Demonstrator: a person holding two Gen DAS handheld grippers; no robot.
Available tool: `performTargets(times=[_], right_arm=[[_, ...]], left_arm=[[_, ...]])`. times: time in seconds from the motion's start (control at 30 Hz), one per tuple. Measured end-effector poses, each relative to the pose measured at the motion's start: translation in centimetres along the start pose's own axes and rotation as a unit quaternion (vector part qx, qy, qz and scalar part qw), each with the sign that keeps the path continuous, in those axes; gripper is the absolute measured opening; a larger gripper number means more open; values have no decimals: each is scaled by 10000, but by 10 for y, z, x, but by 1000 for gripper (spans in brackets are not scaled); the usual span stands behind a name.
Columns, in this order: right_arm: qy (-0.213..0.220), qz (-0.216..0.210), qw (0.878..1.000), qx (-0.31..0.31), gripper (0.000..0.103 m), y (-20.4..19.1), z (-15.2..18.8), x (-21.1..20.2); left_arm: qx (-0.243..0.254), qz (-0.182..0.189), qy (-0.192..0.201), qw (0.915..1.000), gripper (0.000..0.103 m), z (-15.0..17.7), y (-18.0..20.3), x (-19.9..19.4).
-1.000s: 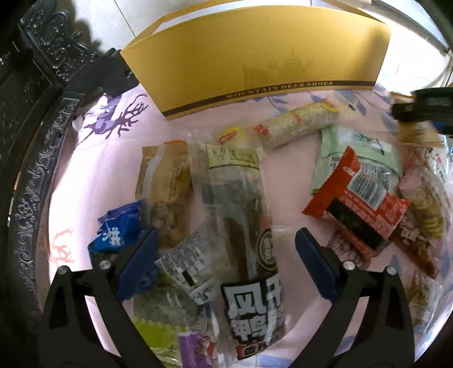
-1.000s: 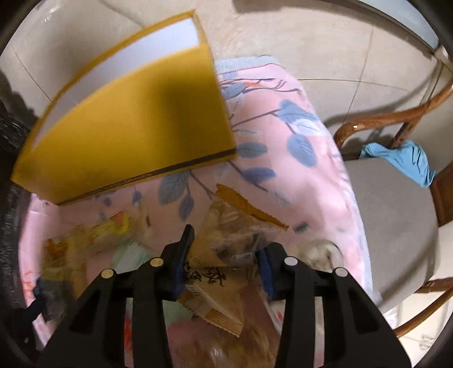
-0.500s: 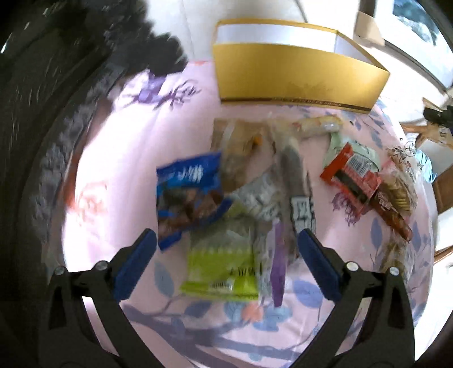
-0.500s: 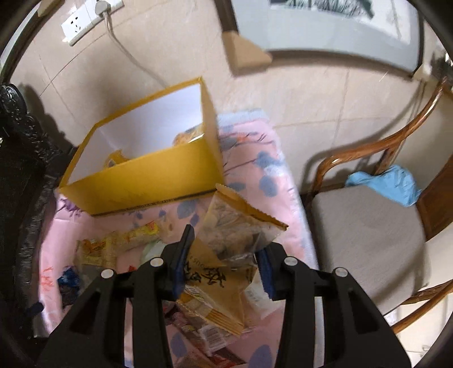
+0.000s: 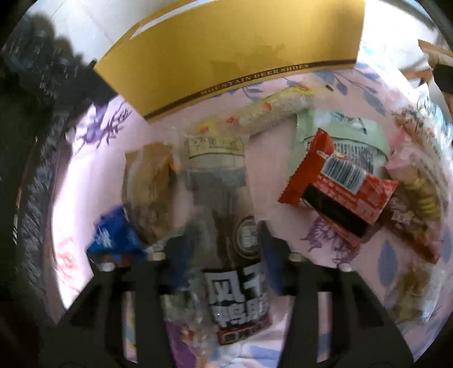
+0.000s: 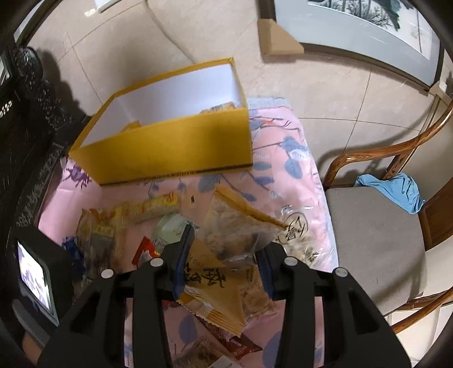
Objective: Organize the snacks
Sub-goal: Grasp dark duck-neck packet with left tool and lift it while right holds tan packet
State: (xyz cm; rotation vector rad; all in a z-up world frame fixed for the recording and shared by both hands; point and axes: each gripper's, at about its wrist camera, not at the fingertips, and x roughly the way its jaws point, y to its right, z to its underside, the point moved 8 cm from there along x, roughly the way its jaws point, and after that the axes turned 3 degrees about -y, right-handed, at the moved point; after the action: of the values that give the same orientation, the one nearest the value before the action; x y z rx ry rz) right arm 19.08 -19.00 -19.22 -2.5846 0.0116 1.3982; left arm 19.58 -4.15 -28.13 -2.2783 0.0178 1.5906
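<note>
Snack packet (image 6: 226, 240) gripped in right tongs (image 6: 223, 263) (lifted above cloth (image 6: 283, 169)).

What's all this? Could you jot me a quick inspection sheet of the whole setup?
Surface: pink floral cloth.
Job's things: open yellow box with a few snacks inside; loose packets, among them a red packet.
Clutter: blue rag on wooden chair.
Grippers: left claw has just been closing around a long clear packet; right claw grips a tan packet.
Cables: nothing seen.
Surroundings: tiled floor, framed picture.
</note>
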Motion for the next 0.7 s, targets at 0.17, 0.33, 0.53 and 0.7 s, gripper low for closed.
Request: performTargets(times=[0.17, 0.33, 0.53, 0.7], right_arm=[[-104, -77, 9999, 60, 42, -2, 4, 3], [-39, -129, 9999, 96, 42, -2, 1, -4], [149, -116, 9998, 82, 42, -1, -10, -22], [398, -206, 9990, 92, 42, -5, -21, -48]], left_arm=[[-398, 254, -76, 9989, 38, 3, -13, -5], [-691, 569, -99, 9959, 31, 14, -25, -17], [-862, 589, 360, 9939, 31, 0, -36, -51], [-1219, 687, 780, 9871, 31, -8, -60, -90]])
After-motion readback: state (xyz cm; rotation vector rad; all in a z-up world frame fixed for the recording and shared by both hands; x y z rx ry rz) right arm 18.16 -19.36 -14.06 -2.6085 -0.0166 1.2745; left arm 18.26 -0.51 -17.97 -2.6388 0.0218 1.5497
